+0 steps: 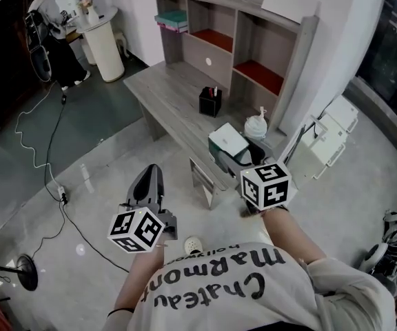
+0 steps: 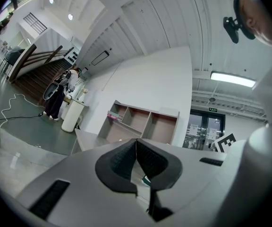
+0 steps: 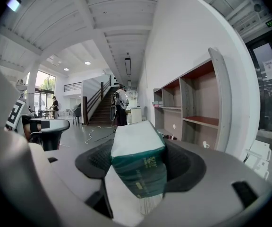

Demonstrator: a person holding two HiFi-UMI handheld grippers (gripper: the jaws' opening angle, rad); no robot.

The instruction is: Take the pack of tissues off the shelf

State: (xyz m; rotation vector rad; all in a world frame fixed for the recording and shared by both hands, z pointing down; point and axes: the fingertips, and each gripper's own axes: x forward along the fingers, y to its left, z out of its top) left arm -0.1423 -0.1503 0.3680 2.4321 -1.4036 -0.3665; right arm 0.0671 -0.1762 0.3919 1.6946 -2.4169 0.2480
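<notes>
Near desk [image 1: 171, 95] — tissue pack [image 3: 138, 160] between right fingers [image 3: 185, 167]

Left gripper [image 2: 136, 141] sits low center, its dark jaws closed tip to tip with nothing between them. Behind it at mid-frame an open shelf unit [image 2: 143, 122] stands on a desk [image 2: 86, 138] against a white wall, glass doors [image 2: 204, 129] to its right. At left, a person [image 2: 60, 98] stands by a white round stand [image 2: 72, 115], with a staircase [image 2: 37, 65] behind and a cable [image 2: 6, 110] on the floor.
</notes>
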